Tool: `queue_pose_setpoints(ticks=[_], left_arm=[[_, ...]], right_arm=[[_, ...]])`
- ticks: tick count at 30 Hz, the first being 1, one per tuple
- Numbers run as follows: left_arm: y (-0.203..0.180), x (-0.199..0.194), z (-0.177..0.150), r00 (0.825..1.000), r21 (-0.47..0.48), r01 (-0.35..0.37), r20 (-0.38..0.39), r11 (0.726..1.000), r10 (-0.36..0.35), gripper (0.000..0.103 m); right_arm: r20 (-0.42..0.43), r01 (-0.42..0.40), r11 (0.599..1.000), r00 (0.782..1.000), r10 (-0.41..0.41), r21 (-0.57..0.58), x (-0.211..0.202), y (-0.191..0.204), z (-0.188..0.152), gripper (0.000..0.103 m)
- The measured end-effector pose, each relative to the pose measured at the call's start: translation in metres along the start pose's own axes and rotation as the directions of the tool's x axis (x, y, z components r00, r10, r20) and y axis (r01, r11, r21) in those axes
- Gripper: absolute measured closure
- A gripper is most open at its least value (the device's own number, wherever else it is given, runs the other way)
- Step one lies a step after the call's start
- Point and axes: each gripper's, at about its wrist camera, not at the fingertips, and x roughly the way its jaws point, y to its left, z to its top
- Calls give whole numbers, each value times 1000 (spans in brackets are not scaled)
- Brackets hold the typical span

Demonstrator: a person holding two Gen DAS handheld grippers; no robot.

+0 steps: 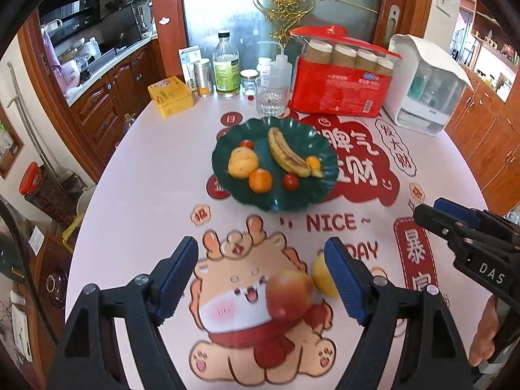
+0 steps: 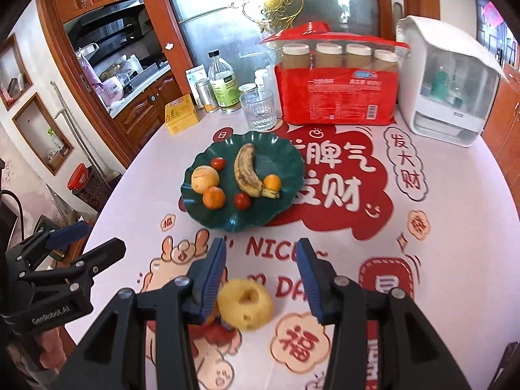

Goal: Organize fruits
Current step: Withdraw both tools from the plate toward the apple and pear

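Nearest the cameras, the left gripper (image 1: 261, 279) stood wide open above the table (image 1: 146, 175), its blue pads clear of the blurred red apple (image 1: 287, 295) lying on the cloth between and below them. The right gripper (image 2: 261, 279) was likewise open, holding nothing; the yellow apple (image 2: 245, 302) lay on the cloth just beside its left pad, not pressed by it, its stem hollow facing up. The two apples lay close together. Farther back, the green plate (image 1: 276, 201) with scalloped rim held a spotted banana (image 1: 287, 156), a pale yellow fruit (image 1: 242, 162), two small oranges (image 1: 260, 180) and two tomatoes (image 1: 290, 182). Beyond it stood a drinking glass (image 1: 271, 97), bottles and a red package (image 1: 341, 81). By appearance the sorting was largely done: six fruits sat on the plate, while the two apples remained loose on the table and probably still had to be gathered.
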Motion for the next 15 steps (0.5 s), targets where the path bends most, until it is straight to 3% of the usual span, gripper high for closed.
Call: queue_pose_setpoints(ticks=[15], left_arm=[[-35, -19, -87, 999, 65, -27, -40, 998, 29, 24]], right_arm=[[-22, 15, 999, 1000, -14, 37, -41, -51, -84, 58]])
